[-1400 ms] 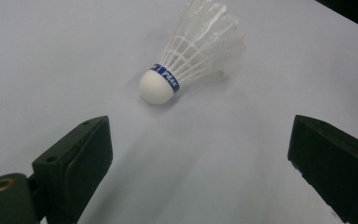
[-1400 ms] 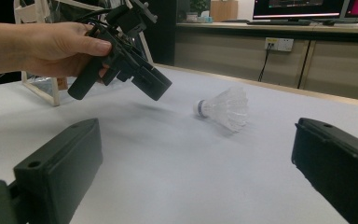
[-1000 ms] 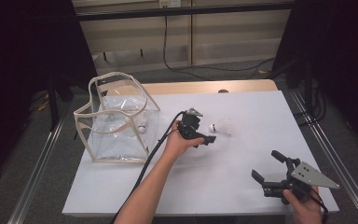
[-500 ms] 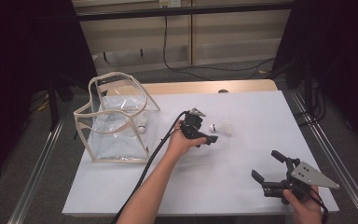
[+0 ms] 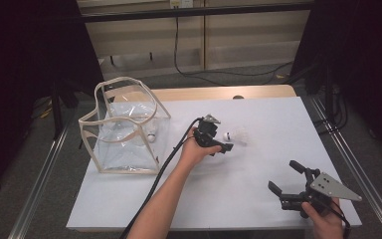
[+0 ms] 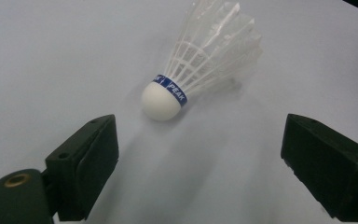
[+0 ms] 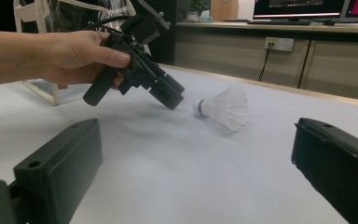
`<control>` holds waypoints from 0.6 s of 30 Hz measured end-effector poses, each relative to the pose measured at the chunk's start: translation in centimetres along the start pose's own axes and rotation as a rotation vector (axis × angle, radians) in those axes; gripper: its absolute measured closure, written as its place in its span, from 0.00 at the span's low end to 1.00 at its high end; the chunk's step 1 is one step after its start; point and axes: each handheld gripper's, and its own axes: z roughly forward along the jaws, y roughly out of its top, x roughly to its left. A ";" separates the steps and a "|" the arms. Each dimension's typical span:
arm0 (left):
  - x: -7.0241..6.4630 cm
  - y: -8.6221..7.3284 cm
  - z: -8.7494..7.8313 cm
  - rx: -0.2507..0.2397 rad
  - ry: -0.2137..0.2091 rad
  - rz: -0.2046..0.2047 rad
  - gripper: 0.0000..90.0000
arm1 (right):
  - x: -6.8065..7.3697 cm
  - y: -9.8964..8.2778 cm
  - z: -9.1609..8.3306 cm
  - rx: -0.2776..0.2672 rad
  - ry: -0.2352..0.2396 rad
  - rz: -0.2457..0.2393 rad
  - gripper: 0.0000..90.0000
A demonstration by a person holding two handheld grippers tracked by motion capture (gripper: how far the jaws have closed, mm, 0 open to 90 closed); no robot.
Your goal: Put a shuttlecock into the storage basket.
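- Two hand-held grippers were at work over the white surface point(image 5: 258, 199), and the step in hand looked like the approach to a pick-up, with nothing yet lifted.
- Largest on the surface was the clear bag point(image 5: 124, 134) with its pale trim, standing open at the far left; a second small white thing showed through its wall, though I could not tell what it was. To my eye the bag was the likely place for whatever got picked up.
- Next came the left hand-held gripper point(image 5: 224, 148), tilted down toward the middle of the surface. Its jaws had just been closing a little yet stood wide apart, nothing between them.
- Well apart, near the front right corner, the right hand-held gripper point(image 5: 284, 186) rested low, jaws spread and empty, pointing toward the middle.
- Smallest was the shuttlecock point(image 6: 200, 70), lying on its side just beyond the left jaws, cork end toward them and feathers away, not touched.
- As I judged it, the next move called for easing the left jaws forward to straddle the cork, then closing gently so the light thing would not skid or its feathers crush.
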 end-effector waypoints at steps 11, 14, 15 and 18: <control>0.4 0.0 0.2 -0.009 0.010 0.022 0.25 | 0.0 0.0 0.0 0.000 0.001 -0.001 0.02; 0.5 -0.1 0.4 -0.014 0.012 0.017 0.26 | 0.0 0.0 0.0 0.000 -0.001 0.002 0.02; 0.5 -0.1 0.5 -0.014 0.013 0.020 0.27 | 0.0 0.0 0.0 0.000 -0.001 0.002 0.02; 0.6 -0.1 0.6 -0.016 0.010 0.019 0.29 | 0.0 0.0 0.0 0.000 0.001 0.001 0.02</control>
